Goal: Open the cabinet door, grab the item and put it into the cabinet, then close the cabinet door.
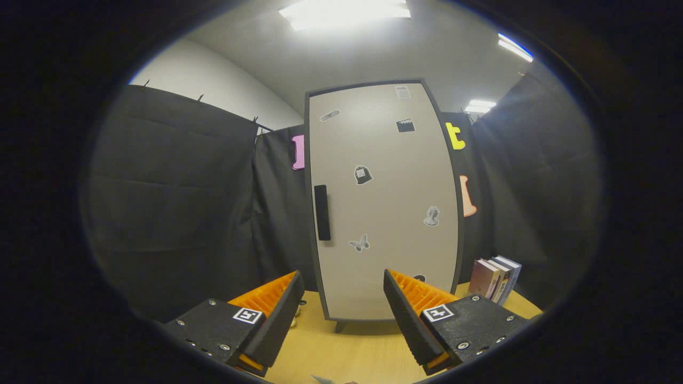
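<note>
Facing closed cabinet door [381,202], gripper [343,282] open

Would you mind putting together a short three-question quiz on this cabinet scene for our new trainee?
1. True or false: the cabinet door is shut.
2. Where do the books stand? A) on top of the cabinet B) on the table just right of the cabinet C) between the gripper's fingers
3. Fill in: the dark handle sits near the door's ____ edge.

Key
1. True; the door lies flush in its dark frame.
2. B; they stand upright beside the cabinet's right side.
3. Left. The gripper is open, with nothing between its fingers, short of the door.
</note>
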A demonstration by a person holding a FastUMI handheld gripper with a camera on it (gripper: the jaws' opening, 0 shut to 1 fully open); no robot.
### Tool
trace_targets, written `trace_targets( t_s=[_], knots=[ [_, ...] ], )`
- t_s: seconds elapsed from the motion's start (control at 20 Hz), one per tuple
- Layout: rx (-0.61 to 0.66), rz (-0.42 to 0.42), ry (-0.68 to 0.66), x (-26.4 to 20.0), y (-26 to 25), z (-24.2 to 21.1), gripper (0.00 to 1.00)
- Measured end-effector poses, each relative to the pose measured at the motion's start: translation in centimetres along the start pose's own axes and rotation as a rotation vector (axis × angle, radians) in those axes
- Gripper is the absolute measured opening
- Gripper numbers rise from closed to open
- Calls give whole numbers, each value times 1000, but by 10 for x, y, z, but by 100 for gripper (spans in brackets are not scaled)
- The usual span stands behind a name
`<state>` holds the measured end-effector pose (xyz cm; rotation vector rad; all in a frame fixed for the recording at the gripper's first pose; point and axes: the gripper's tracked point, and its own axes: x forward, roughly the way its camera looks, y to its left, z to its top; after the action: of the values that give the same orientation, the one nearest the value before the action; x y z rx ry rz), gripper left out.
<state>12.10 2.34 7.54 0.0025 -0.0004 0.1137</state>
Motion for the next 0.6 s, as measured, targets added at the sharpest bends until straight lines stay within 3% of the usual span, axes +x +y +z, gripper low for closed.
trace_targets(
  t_s=[0.6],
  knots=[
    [-31,27,-21,124,32,44,93]
  ],
)
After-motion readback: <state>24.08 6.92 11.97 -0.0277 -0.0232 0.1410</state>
